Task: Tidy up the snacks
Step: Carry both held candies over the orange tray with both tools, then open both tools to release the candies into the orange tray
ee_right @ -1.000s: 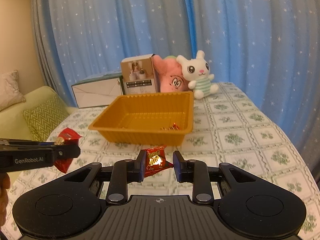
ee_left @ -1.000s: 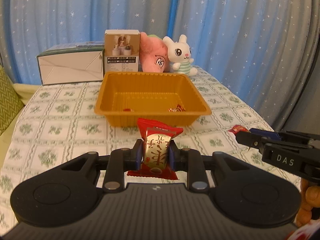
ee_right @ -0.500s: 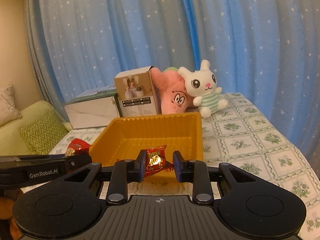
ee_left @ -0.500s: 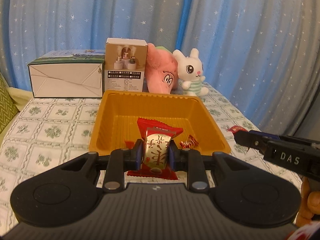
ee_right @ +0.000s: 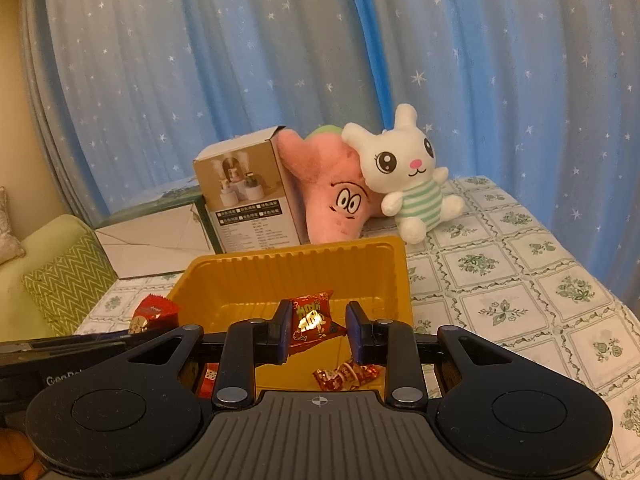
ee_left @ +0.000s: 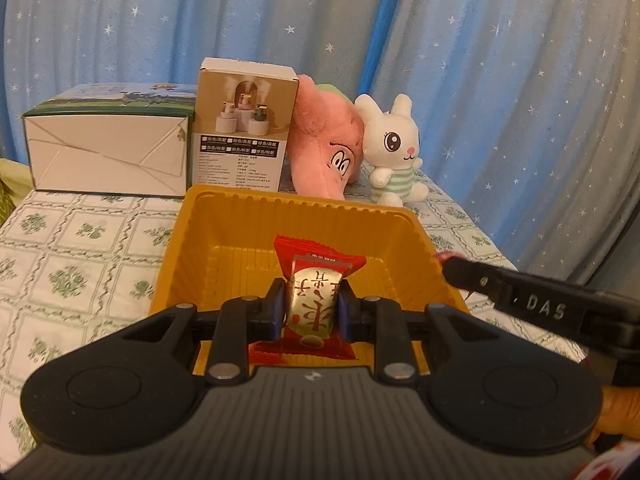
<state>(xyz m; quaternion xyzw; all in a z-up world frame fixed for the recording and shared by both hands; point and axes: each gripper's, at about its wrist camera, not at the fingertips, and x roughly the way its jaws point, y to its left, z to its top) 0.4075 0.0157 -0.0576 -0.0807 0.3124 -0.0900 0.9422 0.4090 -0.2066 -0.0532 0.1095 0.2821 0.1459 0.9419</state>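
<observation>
My left claw (ee_left: 313, 311) was clenched on a red snack (ee_left: 316, 308), pads pressed to both sides of its silver middle, and it hung over the near part of the tray (ee_left: 176, 256). Seen from the right, that same snack (ee_right: 154, 312) poked up just outside the tray's left wall, so I couldn't say exactly how far past the rim it was.

My right claw (ee_right: 320, 330) gripped a small red packet (ee_right: 314, 318) by its edge against the left pad; whether the right pad touched it I couldn't tell. It floated above the tray floor (ee_right: 280, 368), near the front rim. Under it, on the floor, lay a twisted candy (ee_right: 346, 376), and a red wrapper (ee_right: 210, 376) showed by the tray's near left corner, half hidden behind my finger.

From the left view my right claw (ee_left: 450, 268) came in across the tray's right rim.

Behind the tray's far rim stood a box (ee_left: 244, 128), just beside it, with a flat carton (ee_left: 108, 152) to the left of that. A pink plush (ee_left: 324, 148) and a white bunny (ee_left: 394, 152) leaned together behind the tray's far right corner. Bare tablecloth (ee_right: 520, 300) stretched right of the tray, and more (ee_left: 80, 260) lay left of it. A green cushion (ee_right: 64, 280) sat off the table's left edge.
</observation>
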